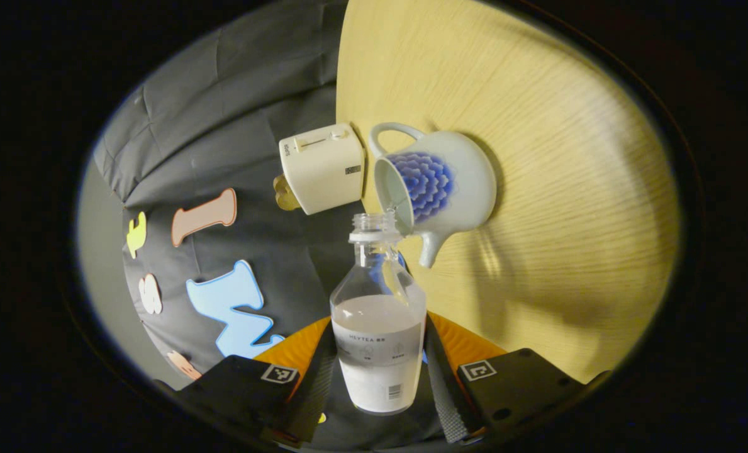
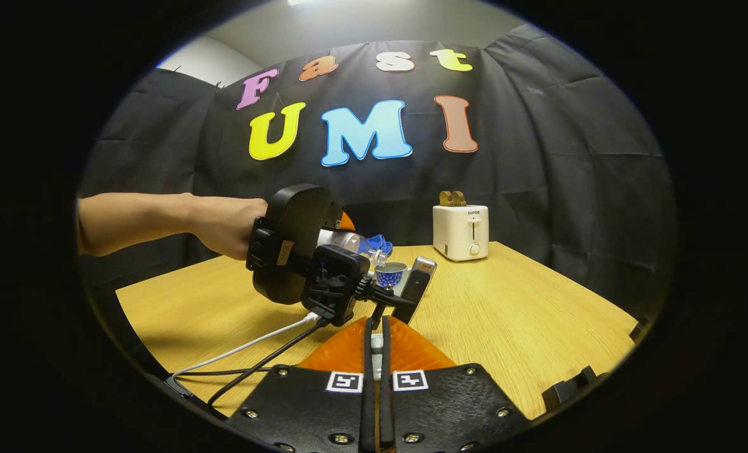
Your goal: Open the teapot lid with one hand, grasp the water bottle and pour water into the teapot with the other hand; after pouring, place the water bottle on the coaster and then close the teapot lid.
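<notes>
I am holding the water bottle (image 1: 379,327) clamped between both fingers of the left gripper (image 1: 379,377), tilted so its long axis is running from the fingers straight toward the teapot (image 1: 436,189). The bottle's open mouth is sitting right at the rim of the pot's opening, water remaining in the lower body. The pot is standing toward the table's (image 1: 569,189) far edge, beside the toaster (image 1: 322,167). Right gripper (image 2: 374,365): fingers pressed nearly together on something small and pale, which I cannot identify, hanging back nearer the table's front edge.
</notes>
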